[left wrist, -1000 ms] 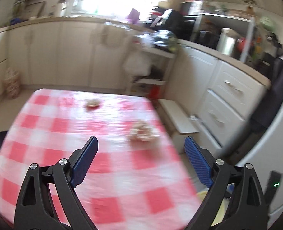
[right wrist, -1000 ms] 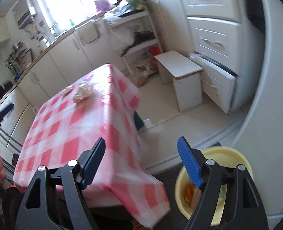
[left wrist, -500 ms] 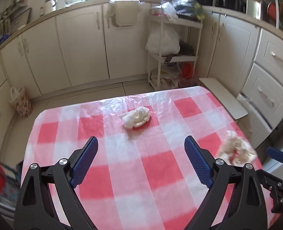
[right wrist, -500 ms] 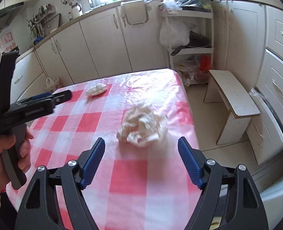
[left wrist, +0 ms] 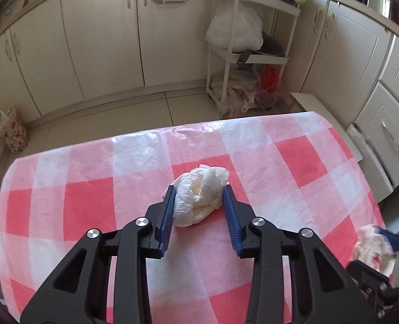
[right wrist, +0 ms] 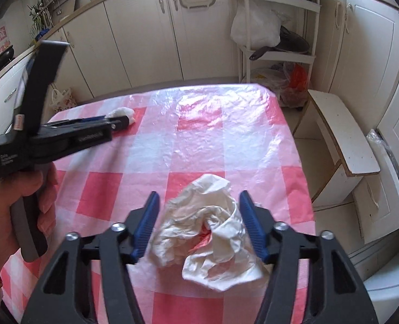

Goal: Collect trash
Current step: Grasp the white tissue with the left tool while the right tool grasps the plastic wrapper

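A small white crumpled tissue [left wrist: 199, 193] lies on the red-and-white checked tablecloth [left wrist: 86, 202]. My left gripper [left wrist: 198, 198] is shut on it, both blue pads touching its sides. It also shows in the right wrist view [right wrist: 122, 113] at the tip of the left gripper [right wrist: 118, 124]. A larger crumpled, stained paper wad [right wrist: 210, 232] lies near the table's right edge. My right gripper [right wrist: 199, 210] straddles it, jaws partly closed, pads at its sides. That wad also shows in the left wrist view [left wrist: 372, 251].
Cream kitchen cabinets [left wrist: 102, 40] ring the room. A white shelf rack [left wrist: 250, 54] with bags stands behind the table. A low white step stool [right wrist: 342, 140] is right of the table. A flowered bag [left wrist: 10, 129] sits on the floor at left.
Both grippers moved forward and down to the wads and narrowed. The left one closed onto the small tissue. The right one came around the larger wad.
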`<state>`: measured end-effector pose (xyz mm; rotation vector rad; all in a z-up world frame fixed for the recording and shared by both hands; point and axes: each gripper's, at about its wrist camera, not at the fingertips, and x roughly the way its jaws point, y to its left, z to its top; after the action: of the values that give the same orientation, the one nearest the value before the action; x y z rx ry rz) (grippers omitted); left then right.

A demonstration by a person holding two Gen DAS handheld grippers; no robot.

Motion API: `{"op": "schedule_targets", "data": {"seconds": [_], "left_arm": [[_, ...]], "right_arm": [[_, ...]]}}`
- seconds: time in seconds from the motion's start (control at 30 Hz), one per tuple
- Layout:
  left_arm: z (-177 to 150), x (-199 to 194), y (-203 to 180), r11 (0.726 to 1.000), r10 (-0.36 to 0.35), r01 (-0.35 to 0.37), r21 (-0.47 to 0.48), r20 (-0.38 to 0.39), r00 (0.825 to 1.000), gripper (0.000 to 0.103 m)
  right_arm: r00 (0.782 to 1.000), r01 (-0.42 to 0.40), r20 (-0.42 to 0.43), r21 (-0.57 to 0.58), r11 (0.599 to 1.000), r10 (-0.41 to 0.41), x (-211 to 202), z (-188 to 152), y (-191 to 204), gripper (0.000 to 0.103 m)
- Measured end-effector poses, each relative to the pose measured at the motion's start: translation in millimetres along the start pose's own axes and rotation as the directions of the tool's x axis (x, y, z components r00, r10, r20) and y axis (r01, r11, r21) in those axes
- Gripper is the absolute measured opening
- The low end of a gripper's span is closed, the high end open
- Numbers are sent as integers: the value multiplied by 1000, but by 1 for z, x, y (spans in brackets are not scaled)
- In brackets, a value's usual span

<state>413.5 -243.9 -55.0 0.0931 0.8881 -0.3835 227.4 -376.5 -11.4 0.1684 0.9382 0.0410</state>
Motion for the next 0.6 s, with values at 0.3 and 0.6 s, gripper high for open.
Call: {"op": "schedule_targets", "data": {"seconds": [0.3,0.6], "left_arm": [[-84,-95,18,991,-79,83,-108,35,996,7],[-174,-204,44,980,-44,63,-190,105,994,7]], "right_arm": [[995,-90,35,-31,995,92,-53,-24,25,37],[977,-149,148,-35,988,152,-122,-47,42,37]]}}
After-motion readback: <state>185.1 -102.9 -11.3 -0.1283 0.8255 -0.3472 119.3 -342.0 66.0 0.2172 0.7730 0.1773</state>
